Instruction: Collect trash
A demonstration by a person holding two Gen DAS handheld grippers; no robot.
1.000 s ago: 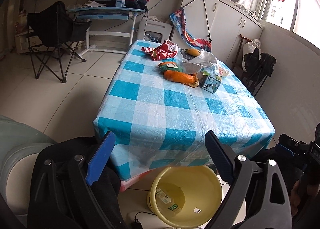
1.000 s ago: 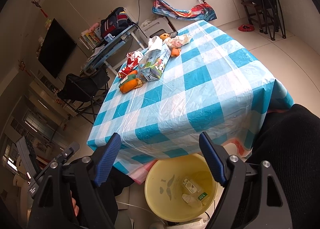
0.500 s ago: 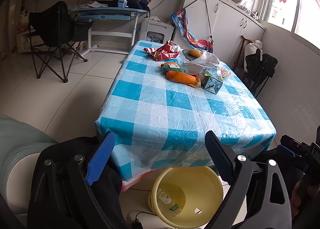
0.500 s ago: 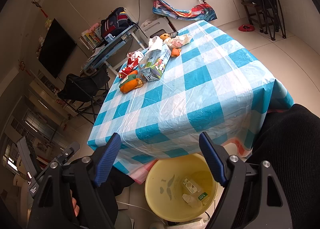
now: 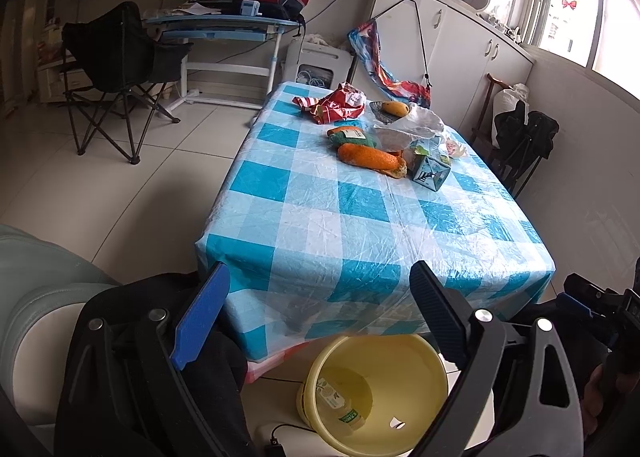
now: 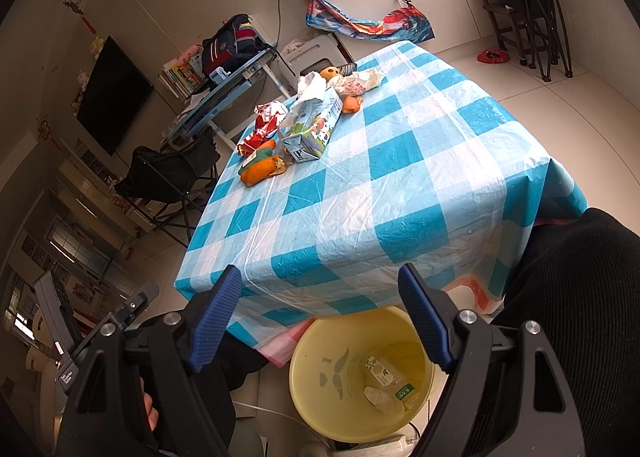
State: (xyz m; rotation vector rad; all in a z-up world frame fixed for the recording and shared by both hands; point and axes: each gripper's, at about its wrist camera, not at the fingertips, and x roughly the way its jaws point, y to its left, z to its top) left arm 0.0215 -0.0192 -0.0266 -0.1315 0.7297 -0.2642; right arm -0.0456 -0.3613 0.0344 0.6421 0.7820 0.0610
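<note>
With both hand-held grippers, left (image 5: 316, 317) and right (image 6: 320, 317), held released and empty, the crumpled orange plastic wrapper (image 5: 370, 157) at the far worktop (image 5: 360, 225) is best reached first, then dropped in the near yellow plastic bucket (image 5: 400, 361).

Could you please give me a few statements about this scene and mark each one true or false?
1. Both the left gripper and the right gripper are open and empty. True.
2. The yellow bucket stands on the table. False: it is on the floor at the table's near edge.
3. A plastic bottle lies in the bucket. True.
4. The carton stands upright. False: it lies on its side.
</note>
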